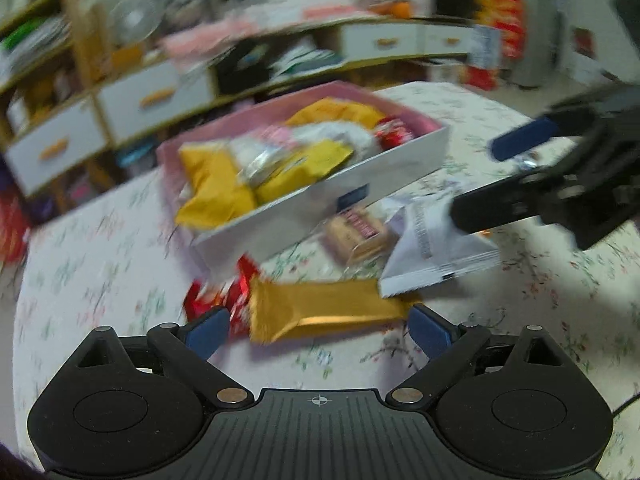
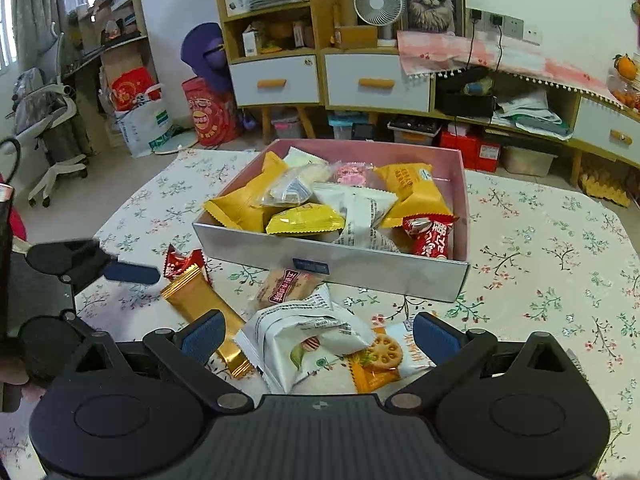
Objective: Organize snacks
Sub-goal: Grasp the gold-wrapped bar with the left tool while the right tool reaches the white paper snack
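Five loose packets lay on the flowered surface [image 2: 540, 248] just in front of the box [image 2: 328, 266]: gold bar [image 2: 200, 300], red candy [image 2: 180, 262] behind it, small brown biscuit pack [image 2: 286, 286], white packet [image 2: 312, 332], and an orange-and-white lotus-root chip pack [image 2: 384, 356] tucked partly under the white one. Box already heaped with yellow, white and red packets, some riding near the rim.

Right tongs [image 2: 316, 338] spread wide, nothing held, straddling the white packet. Left tongs [image 1: 320, 328] likewise wide and empty, lined up on the gold bar [image 1: 320, 310]. Left view smeared with blur, so fine detail there not to be trusted.

Risks, judged from the layout. Overlap first: white packet sitting on the chip pack, so a low pinch could catch both and drop one on the way. Puffy, slick wrappers likely to squirt out of a shallow pinch. Gold bar flat against the surface, little edge to bite, liable to skid toward the red candy rather than lift. Both tongs working close together in front of the box, right tongs [image 1: 516, 176] looming over the white packet [image 1: 436, 252] in the left view, so a bump between them looked possible. Heaped box: another packet dropped on the front pile could slide over the low wall and back out.
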### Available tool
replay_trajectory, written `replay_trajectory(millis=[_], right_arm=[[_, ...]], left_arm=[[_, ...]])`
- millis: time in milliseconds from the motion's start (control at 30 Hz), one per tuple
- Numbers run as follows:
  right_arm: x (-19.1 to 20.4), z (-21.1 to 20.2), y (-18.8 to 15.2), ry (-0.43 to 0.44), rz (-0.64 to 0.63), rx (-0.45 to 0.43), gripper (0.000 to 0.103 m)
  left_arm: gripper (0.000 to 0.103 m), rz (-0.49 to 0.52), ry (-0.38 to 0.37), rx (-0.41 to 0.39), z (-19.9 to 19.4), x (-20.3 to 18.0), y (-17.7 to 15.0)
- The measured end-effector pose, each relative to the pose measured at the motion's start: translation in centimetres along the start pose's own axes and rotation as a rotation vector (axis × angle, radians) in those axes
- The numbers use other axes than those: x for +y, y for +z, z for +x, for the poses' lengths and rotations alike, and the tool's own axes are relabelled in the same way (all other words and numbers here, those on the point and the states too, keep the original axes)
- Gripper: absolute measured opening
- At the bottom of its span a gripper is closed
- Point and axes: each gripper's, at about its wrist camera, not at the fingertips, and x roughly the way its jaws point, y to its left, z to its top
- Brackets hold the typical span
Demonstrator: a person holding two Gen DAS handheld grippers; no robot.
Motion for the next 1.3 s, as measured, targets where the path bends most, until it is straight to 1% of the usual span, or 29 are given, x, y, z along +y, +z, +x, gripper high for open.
replay_trajectory(millis=[100,167,233,267,300,333,367,400,433,467,533,633,733,800,900,967,1033,1133,1200,1267,1300], right_arm=[[0.3,0.6,0.3,-0.006,0.006,0.006,0.075],[0.3,0.9,0.4,-0.002,0.011,0.005,0.074],[0.4,1.3,0.5,-0.002,0.009,0.008,0.072],[0.4,1.5,0.6,0.002,0.007,0.011,0.068],[0.4,1.6,0.6,0.004,0.003,0.013,0.065],[0.4,1.8,0.7,0.005,-0.001,0.017,0.058],[0.3,1.9,0.7,0.006,-0.001,0.021,0.050],[0.1,2.1,0.6,0.006,0.002,0.029,0.046],[0.0,2.2,0.6,0.005,0.005,0.037,0.039],[-0.2,2.2,0.5,0.004,0.006,0.044,0.031],[-0.6,2.1,0.4,0.031,0.009,0.049,0.027],[-1.0,1.7,0.3,0.043,-0.008,0.057,0.026],[-1.5,1.2,-0.1,0.038,-0.040,0.077,0.024],[-2.1,0.9,-0.3,0.032,-0.051,0.086,0.025],[-2.7,0.2,-0.4,0.027,-0.043,0.092,0.028],[-2.7,-0.1,-0.4,0.040,-0.046,0.082,0.038],[-2.5,-0.2,-0.4,0.051,-0.060,0.082,0.043],[-1.8,-0.1,-0.4,0.032,-0.097,0.118,0.038],[-1.5,-0.4,-0.3,0.024,-0.109,0.139,0.037],[-1.5,-1.0,-0.3,0.042,-0.096,0.151,0.037],[-1.5,-1.2,-0.3,0.055,-0.089,0.152,0.037]], left_arm=[[0.096,0.060,-0.067,-0.040,-0.1,-0.2,0.7],[0.096,0.101,-0.094,-0.058,0.0,-0.6,1.4],[0.092,0.125,-0.114,-0.055,0.5,-0.9,1.9],[0.089,0.131,-0.122,-0.044,1.0,-1.1,2.1],[0.081,0.130,-0.127,-0.026,1.5,-1.1,2.3],[0.068,0.123,-0.132,0.000,2.0,-1.2,2.3],[0.063,0.117,-0.144,0.032,2.5,-1.3,2.3],[0.056,0.121,-0.148,0.049,2.8,-1.3,2.1],[0.053,0.135,-0.143,0.069,3.1,-1.6,1.9],[0.053,0.139,-0.147,0.071,3.1,-1.7,1.7],[0.050,0.135,-0.155,0.084,2.8,-1.6,1.5],[0.048,0.122,-0.160,0.104,2.3,-1.4,1.2],[0.048,0.098,-0.175,0.130,1.9,-1.3,0.7],[0.048,0.100,-0.167,0.137,1.2,-1.4,0.2],[0.048,0.077,-0.185,0.149,0.7,-1.2,-0.4],[0.049,0.070,-0.175,0.154,0.5,-1.3,-0.5],[0.050,0.048,-0.162,0.159,0.2,-1.3,-0.8],[0.049,0.008,-0.139,0.168,0.0,-1.4,-0.9],[0.049,-0.009,-0.117,0.174,-0.2,-1.6,-1.1],[0.048,-0.020,-0.097,0.178,-0.4,-1.7,-1.2],[0.044,-0.022,-0.089,0.179,-0.4,-1.8,-1.1]])
